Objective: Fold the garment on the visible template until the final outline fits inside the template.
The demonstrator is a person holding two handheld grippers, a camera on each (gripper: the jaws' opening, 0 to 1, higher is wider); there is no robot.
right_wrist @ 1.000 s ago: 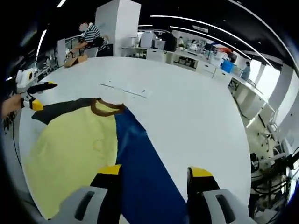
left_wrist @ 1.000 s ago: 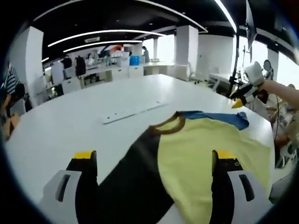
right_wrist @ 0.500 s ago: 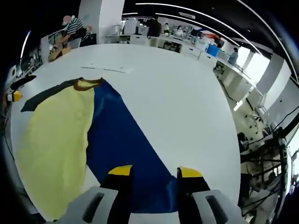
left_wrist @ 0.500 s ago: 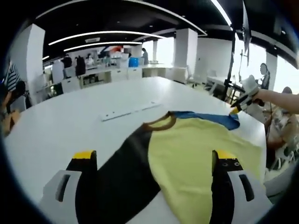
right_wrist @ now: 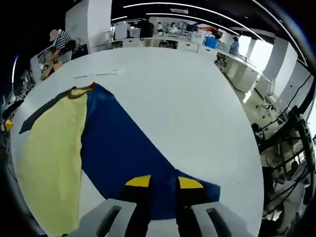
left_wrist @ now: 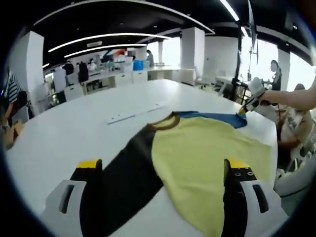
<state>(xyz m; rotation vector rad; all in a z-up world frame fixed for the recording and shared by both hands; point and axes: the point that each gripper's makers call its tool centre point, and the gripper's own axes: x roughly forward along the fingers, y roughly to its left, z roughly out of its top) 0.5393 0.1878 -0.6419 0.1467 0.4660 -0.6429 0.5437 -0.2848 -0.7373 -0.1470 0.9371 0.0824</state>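
Both tongs sit low at the near edge of the white table (left_wrist: 74,128). The right gripper (right_wrist: 160,183) has its jaws drawn nearly together over the end of the garment's blue sleeve (right_wrist: 123,148), probably pinching it, though contact itself is hidden. The left gripper (left_wrist: 161,165) has its jaws spread wide, straddling the black sleeve (left_wrist: 126,170) and yellow body without holding anything. The garment (left_wrist: 197,153) lies flat and fully spread on the table, brown collar (left_wrist: 163,123) toward the far side, sleeves out to both sides. No fold looks made yet, so nearly all the task remains. A pale strip (left_wrist: 133,112) lies beyond the collar; whether it belongs to the template is unclear.
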